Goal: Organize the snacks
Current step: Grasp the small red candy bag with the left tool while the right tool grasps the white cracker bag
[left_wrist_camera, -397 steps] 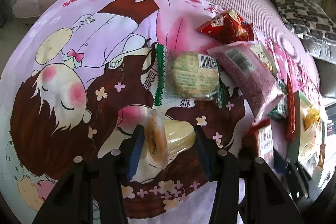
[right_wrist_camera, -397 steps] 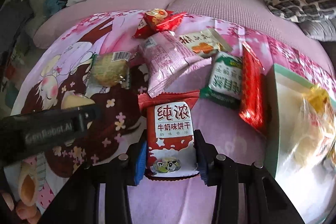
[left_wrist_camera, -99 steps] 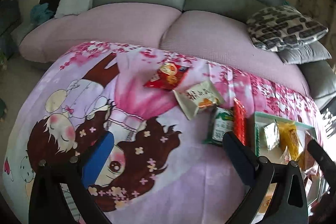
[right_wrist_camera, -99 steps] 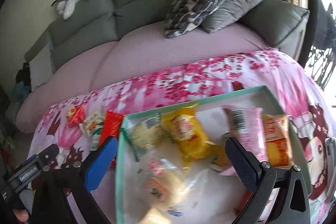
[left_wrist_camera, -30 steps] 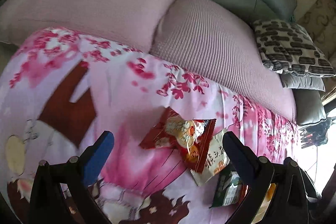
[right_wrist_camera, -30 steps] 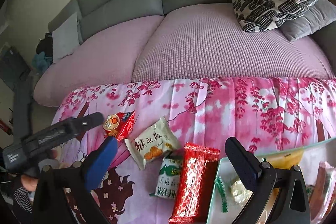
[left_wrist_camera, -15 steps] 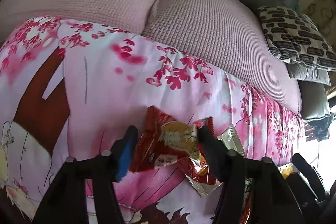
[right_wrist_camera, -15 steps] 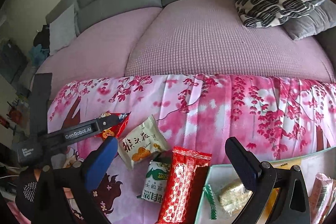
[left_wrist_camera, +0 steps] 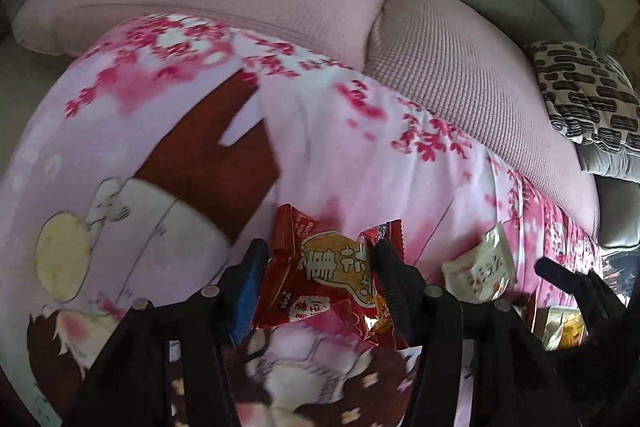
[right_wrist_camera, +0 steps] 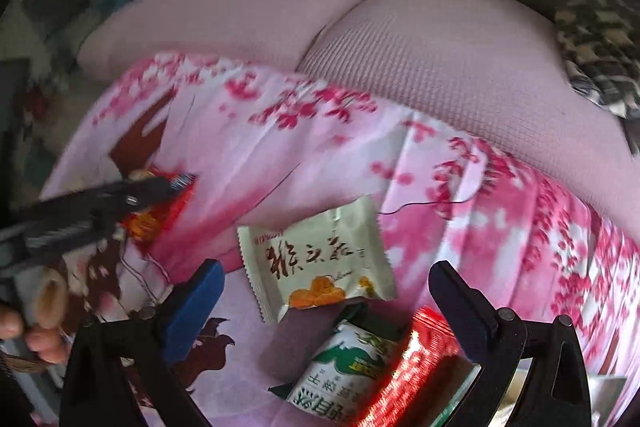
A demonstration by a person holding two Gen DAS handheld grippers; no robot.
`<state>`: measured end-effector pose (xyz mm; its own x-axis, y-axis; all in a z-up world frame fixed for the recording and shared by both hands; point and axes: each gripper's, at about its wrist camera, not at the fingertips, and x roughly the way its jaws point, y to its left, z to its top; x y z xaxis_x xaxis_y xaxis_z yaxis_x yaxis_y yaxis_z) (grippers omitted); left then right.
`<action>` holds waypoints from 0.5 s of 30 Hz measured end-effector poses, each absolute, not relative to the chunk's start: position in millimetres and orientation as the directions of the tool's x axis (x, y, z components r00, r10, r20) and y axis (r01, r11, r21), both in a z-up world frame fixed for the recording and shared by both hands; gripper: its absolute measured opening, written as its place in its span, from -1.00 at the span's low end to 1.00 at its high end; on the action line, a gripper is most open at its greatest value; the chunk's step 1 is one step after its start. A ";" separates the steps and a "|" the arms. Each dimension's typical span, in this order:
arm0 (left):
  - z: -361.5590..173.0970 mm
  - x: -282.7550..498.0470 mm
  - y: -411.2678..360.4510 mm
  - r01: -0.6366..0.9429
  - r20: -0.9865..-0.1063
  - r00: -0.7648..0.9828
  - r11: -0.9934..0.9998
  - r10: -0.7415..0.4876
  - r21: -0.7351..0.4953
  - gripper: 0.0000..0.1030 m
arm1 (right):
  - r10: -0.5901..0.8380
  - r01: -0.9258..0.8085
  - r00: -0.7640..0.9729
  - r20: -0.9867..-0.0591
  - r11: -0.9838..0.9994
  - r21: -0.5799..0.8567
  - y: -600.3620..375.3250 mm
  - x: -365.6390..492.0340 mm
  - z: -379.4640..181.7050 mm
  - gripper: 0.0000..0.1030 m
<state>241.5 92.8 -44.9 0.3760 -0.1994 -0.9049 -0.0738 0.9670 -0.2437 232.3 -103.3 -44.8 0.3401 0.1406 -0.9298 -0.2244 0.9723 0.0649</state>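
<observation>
Four loose packets are left on the pink blossom-print cloth (right_wrist_camera: 328, 163), a soft, printed sheet draped in front of the quilted pink sofa seat (left_wrist_camera: 460, 67), so the step in hand looks like another pick-up for the tray, which barely shows here. Largest of the packets in view is the long glossy red foil bar (right_wrist_camera: 416, 363), then the green-and-white pouch (right_wrist_camera: 344, 367) partly under it, then the flat cream sachet (right_wrist_camera: 320, 259) lying between the widely spread jaws of the right gripper (right_wrist_camera: 320, 299), untouched. The left gripper (left_wrist_camera: 316, 271) has just been closing and now pinches the crinkly red snack bag (left_wrist_camera: 320, 279) by its sides. Next, I judge, a gentle lift: thin film crumples and slips.
</observation>
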 end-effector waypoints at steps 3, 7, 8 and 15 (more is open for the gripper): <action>-43.2 228.5 104.4 -0.102 -0.902 0.385 0.962 -0.195 -0.252 0.11 | 0.128 -0.260 0.305 -0.944 0.965 0.047 -96.4 235.9 -55.8 1.00; -46.1 217.8 113.5 -0.145 -0.895 0.395 0.948 -0.206 -0.282 0.16 | 0.091 -0.267 0.282 -0.955 0.964 0.013 -93.6 239.0 -66.6 1.00; -46.9 217.6 112.2 -0.149 -0.895 0.395 0.947 -0.207 -0.285 0.19 | 0.089 -0.259 0.277 -0.957 0.966 0.015 -94.8 240.0 -68.8 0.99; -61.9 211.6 94.2 -0.149 -0.911 0.380 0.961 -0.162 -0.233 0.19 | 0.085 -0.218 0.281 -0.956 0.976 0.023 -97.6 244.7 -74.0 0.71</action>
